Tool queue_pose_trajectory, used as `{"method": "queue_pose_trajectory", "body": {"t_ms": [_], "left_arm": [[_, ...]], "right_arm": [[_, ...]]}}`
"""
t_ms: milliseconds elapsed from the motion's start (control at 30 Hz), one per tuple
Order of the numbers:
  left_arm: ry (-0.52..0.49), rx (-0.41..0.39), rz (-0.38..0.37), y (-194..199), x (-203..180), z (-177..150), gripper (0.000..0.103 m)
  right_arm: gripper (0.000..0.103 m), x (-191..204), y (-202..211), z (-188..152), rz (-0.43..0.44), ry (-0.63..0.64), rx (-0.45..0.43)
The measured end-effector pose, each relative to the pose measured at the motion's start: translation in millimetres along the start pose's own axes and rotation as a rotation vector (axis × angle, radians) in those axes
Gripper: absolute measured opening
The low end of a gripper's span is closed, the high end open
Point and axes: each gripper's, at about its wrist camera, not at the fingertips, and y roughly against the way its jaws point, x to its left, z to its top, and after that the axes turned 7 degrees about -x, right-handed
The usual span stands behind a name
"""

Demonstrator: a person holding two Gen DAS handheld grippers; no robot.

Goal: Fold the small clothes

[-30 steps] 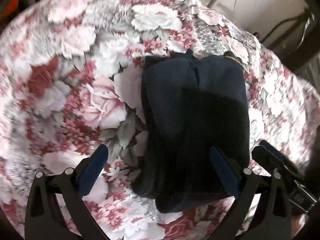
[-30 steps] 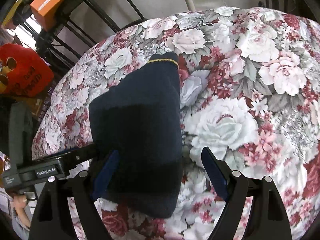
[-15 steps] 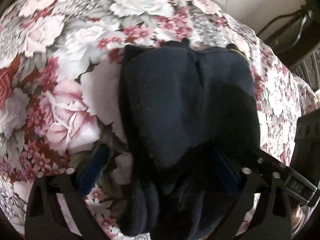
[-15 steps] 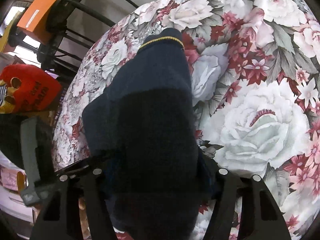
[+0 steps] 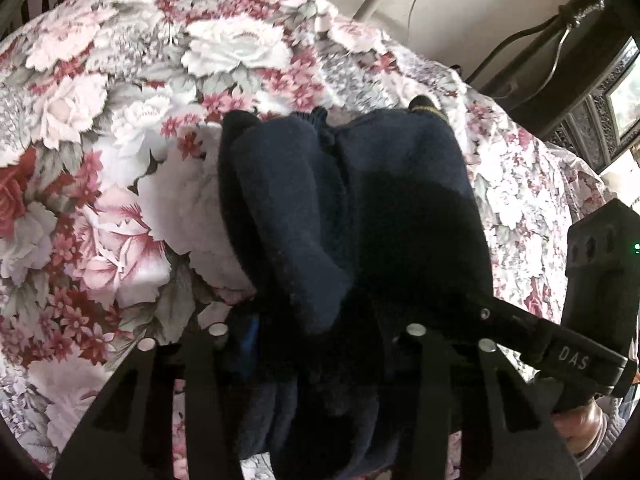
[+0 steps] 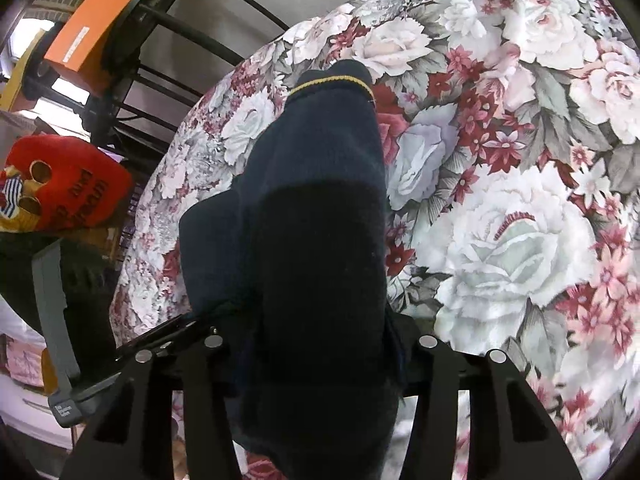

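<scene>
The dark navy knitted garment (image 5: 360,208) swallows the pads of my left claw (image 5: 316,332); only a sliver of blue shows beside the cloth. Its near hem runs off the bottom edge. On my right claw (image 6: 316,344) both pads vanish behind the same wool. The red cushion's lettering (image 6: 80,192) is too warped to read.

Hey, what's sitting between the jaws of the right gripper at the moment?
The near end of the folded dark navy knit garment fills the right gripper, whose jaws have just been closing; the right wrist view shows it.
</scene>
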Motion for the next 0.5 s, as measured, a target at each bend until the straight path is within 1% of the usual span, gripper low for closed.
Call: {"method": "queue_pose_trajectory", "body": {"t_ms": [100,233,367,433,500], "left_arm": [[0.007,-0.020,0.003,17.1,-0.2,-1.4,0.040],[0.021,-0.064,0.016,51.2,3.2,-4.2,0.040],[0.038,-0.111,0.045,90.0,14.5,-10.9,0.040],[0.059,-0.140,0.065,113.4,26.6,-16.5,0.040],[0.087,-0.172,0.084,138.7,42.9,-23.3,0.040]], "right_arm": [[0.051,8.5,9.3,-1.5,0.021,-0.008,-0.001],[0.051,30.5,22.5,-4.4,0.048,0.028,-0.011],[0.051,69.1,29.5,-11.9,0.094,0.075,-0.001],[0.051,89.2,28.7,-15.4,0.112,0.098,0.008],[0.051,118.6,26.2,-22.8,0.136,0.137,0.021]]}}
